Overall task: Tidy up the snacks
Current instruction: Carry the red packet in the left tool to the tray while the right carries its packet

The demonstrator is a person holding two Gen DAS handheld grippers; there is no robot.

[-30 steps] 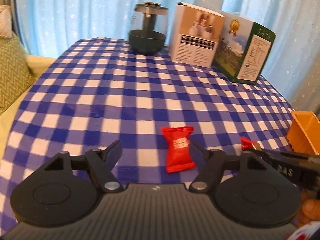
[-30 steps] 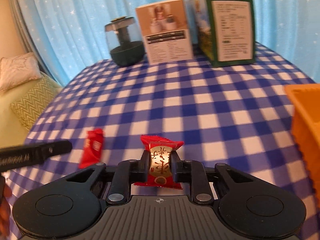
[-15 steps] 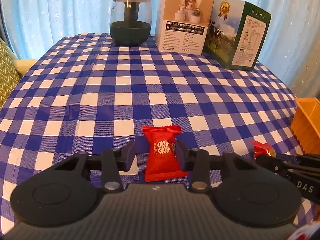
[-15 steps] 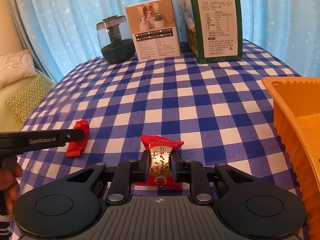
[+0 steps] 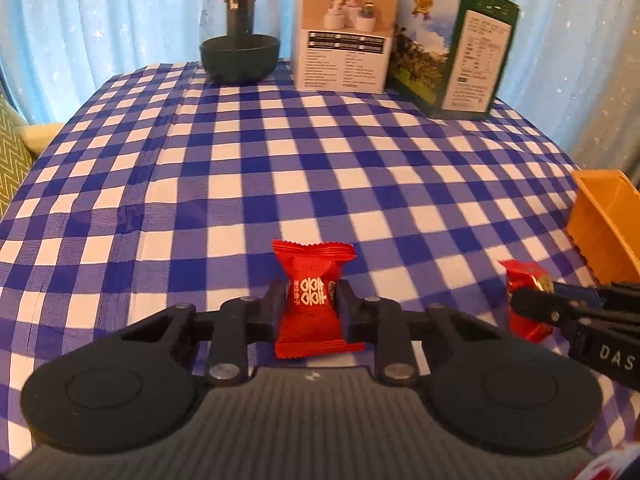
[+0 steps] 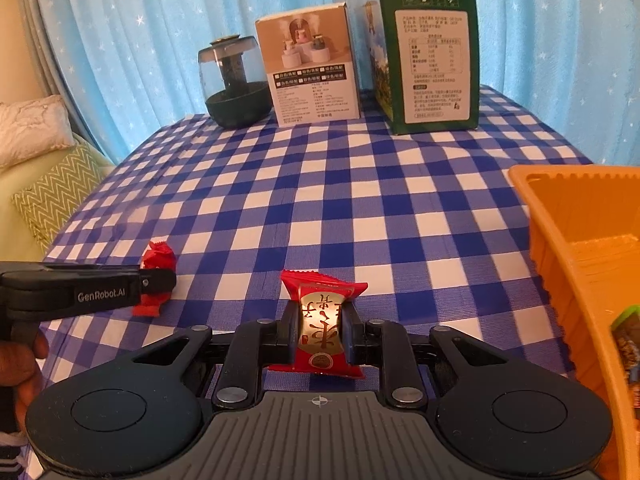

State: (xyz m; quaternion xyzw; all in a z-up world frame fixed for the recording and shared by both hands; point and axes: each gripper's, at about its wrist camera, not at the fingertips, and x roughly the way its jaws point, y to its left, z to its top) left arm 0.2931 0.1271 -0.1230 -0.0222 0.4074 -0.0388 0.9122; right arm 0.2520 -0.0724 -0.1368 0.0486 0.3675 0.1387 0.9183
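My left gripper point(image 5: 311, 305) is shut on a red candy packet with white characters point(image 5: 312, 300), held upright over the blue checked tablecloth point(image 5: 280, 160). My right gripper point(image 6: 319, 330) is shut on a red candy packet with a gold label point(image 6: 320, 320). In the left wrist view the right gripper point(image 5: 532, 304) and its candy point(image 5: 524, 280) show at the right. In the right wrist view the left gripper point(image 6: 160, 280) and its candy point(image 6: 158, 258) show at the left. An orange bin point(image 6: 560, 216) stands at the right, also seen in the left wrist view point(image 5: 600, 224).
At the table's far edge stand a dark glass humidifier point(image 5: 239, 32), a beige box point(image 5: 344, 28) and a green box point(image 5: 464, 48). A green snack packet point(image 6: 626, 340) lies in the bin. Cushions point(image 6: 48, 188) lie left of the table. Blue curtains hang behind.
My left gripper closed from open onto the red candy and lifted it. My right gripper moved toward the orange bin, still holding its candy.
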